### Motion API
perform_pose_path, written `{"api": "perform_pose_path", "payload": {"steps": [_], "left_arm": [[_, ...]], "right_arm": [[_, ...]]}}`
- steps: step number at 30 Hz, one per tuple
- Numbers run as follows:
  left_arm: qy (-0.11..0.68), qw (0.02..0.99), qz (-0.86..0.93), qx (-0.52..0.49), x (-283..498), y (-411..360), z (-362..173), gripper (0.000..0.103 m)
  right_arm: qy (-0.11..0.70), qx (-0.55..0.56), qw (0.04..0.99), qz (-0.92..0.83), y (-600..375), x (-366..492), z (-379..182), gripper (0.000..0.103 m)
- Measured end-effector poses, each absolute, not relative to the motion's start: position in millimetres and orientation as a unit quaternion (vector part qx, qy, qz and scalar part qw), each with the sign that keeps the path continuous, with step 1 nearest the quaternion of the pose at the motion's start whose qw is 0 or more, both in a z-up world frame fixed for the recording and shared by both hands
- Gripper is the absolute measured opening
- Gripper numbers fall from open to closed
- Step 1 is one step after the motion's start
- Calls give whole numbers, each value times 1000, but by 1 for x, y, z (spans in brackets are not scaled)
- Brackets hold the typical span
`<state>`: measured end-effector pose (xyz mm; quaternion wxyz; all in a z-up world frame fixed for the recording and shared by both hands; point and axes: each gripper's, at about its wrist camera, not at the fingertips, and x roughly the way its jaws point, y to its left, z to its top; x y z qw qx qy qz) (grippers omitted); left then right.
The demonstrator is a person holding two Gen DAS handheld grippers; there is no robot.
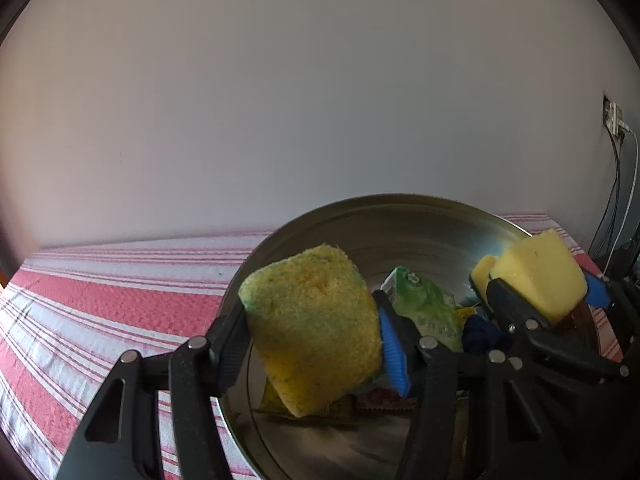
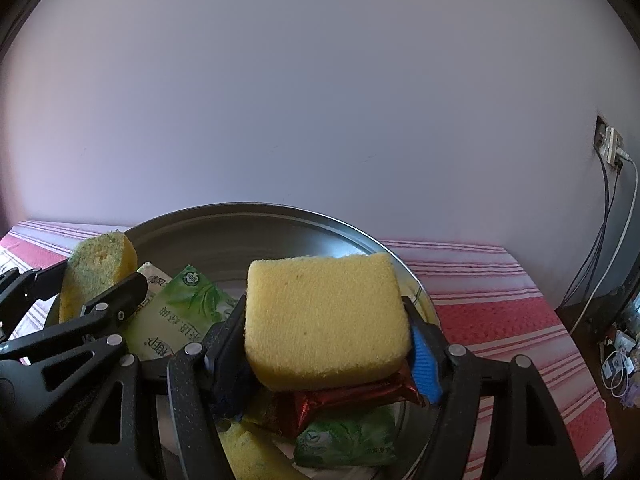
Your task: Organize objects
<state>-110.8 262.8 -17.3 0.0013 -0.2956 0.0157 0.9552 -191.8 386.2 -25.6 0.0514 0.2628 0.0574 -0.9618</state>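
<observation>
Between the fingers of the left tongs (image 1: 316, 336) sits a green-and-yellow sponge (image 1: 314, 332), squeezed tight and held over the metal bowl (image 1: 400, 216); under it, down in the bowl, lie a green packet (image 1: 430, 306) and a dark blue thing (image 1: 482, 334); to the right, the right tongs (image 2: 326, 328) grip a plain yellow sponge (image 2: 324, 320) from both sides, also over the bowl; below that sponge lies a red shiny packet (image 2: 344, 402); under the bowl is a red and white striped cloth (image 1: 100, 292).
</observation>
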Motion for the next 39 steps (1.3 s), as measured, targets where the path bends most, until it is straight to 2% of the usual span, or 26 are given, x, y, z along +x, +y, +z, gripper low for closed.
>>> {"api": "perform_pose_path", "payload": {"steps": [5,8,10,11,13,18,23,26,35,39], "left_arm": [[14,-17,955,-294,-110,258,-17,69],[5,-24,958,-285,-106,258,-14,84],[-10,-35,961,-273,-101,254,-11,101],[-18,-40,963,-266,-98,250,-9,103],[-31,-27,965,-259,-93,247,-7,102],[-25,-21,970,-243,-75,244,-6,102],[-2,-19,974,-227,-52,256,-3,102],[1,-13,976,-219,-37,258,-6,102],[13,-11,978,-206,-7,261,-14,102],[14,-17,979,-201,8,252,-14,103]], "right_arm": [[56,269,68,-959,396,-204,-29,76],[46,274,84,-957,405,-212,-30,84],[34,267,95,-959,413,-213,-28,88],[23,262,104,-959,417,-213,-25,89],[-10,262,133,-956,426,-213,-23,95],[-151,301,270,-902,446,-224,-26,96],[-201,294,309,-882,456,-222,-23,97],[-192,279,262,-904,457,-214,-21,97],[-71,143,51,-986,444,-168,-10,98],[-38,104,16,-994,436,-158,-18,102]]}}
